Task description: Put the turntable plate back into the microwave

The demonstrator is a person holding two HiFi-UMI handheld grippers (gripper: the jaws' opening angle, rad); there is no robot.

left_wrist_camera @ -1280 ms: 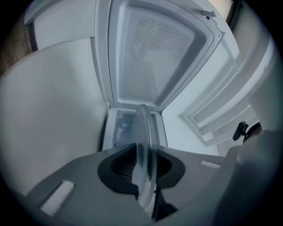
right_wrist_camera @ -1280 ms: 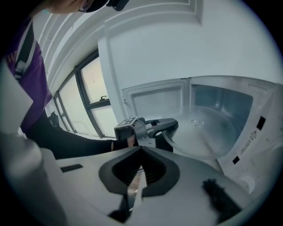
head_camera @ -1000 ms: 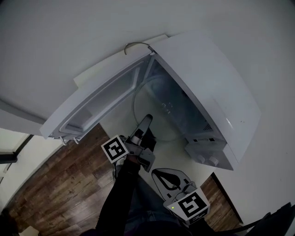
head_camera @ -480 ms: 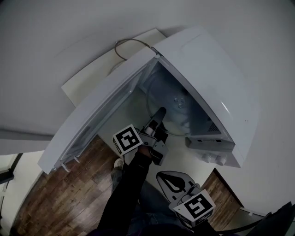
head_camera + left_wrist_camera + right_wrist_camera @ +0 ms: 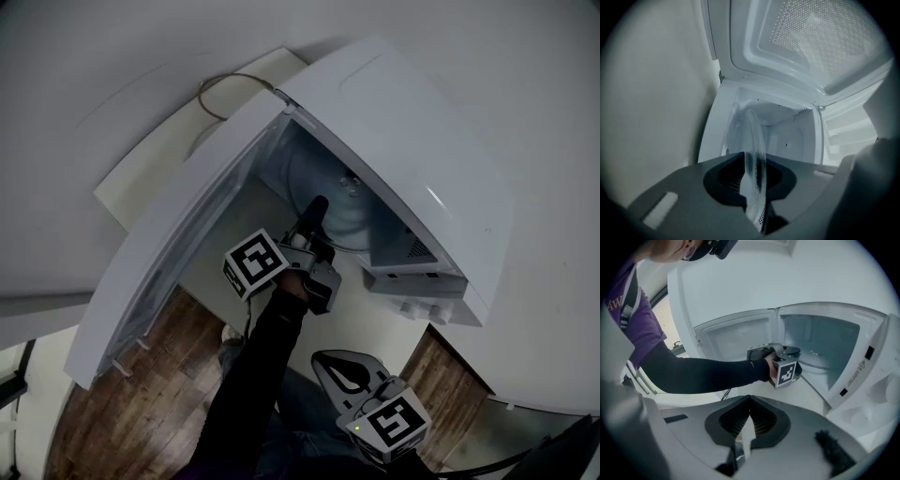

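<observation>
I, the right gripper, have my jaws pressed together with nothing between them. Beyond me stands the microwave, its door swung wide to the left. A hand in a black sleeve reaches across from the left and holds the left gripper at the cavity's mouth, marker cube facing me. The plate shows only as a faint curved rim just inside. A purple shirt fills my left edge.
</observation>
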